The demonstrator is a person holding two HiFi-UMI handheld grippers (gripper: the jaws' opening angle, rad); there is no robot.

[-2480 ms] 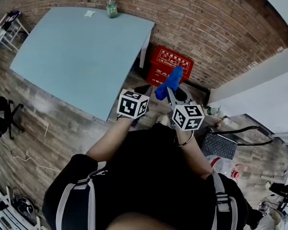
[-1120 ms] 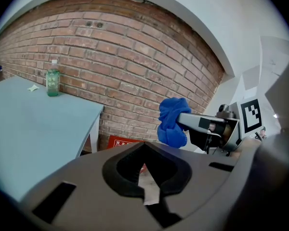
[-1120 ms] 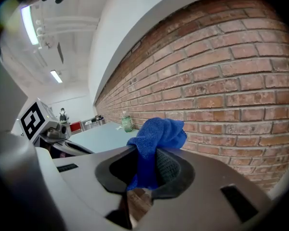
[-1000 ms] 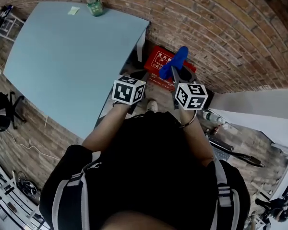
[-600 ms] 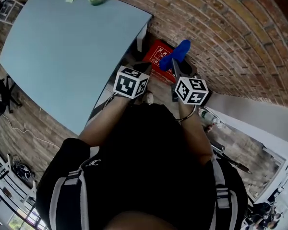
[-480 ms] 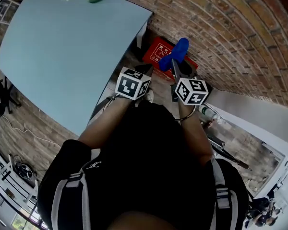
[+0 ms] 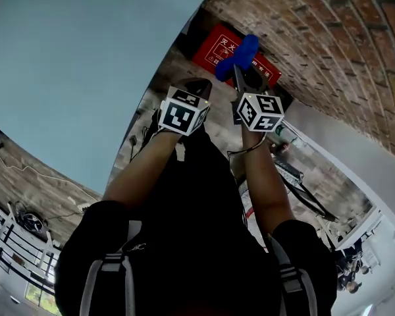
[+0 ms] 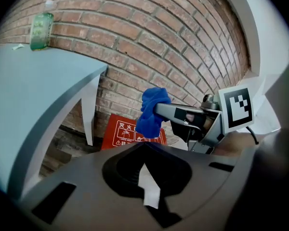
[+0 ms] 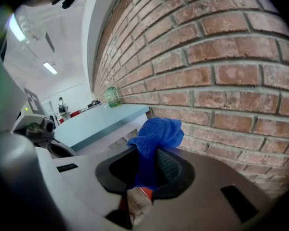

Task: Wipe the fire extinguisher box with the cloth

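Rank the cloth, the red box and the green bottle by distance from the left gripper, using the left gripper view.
1. cloth, just ahead, centre.
2. red box, lower, by the wall.
3. green bottle, far left on the table.

Head view overhead, 3 views share cloth [image 7: 241, 52]

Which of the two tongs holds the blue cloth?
The right tongs: the blue cloth is clamped in them, while the left tongs are shut on nothing.

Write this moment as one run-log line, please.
right gripper: shut on blue cloth | left gripper: shut, empty | red fire extinguisher box: by brick wall, cloth not on it
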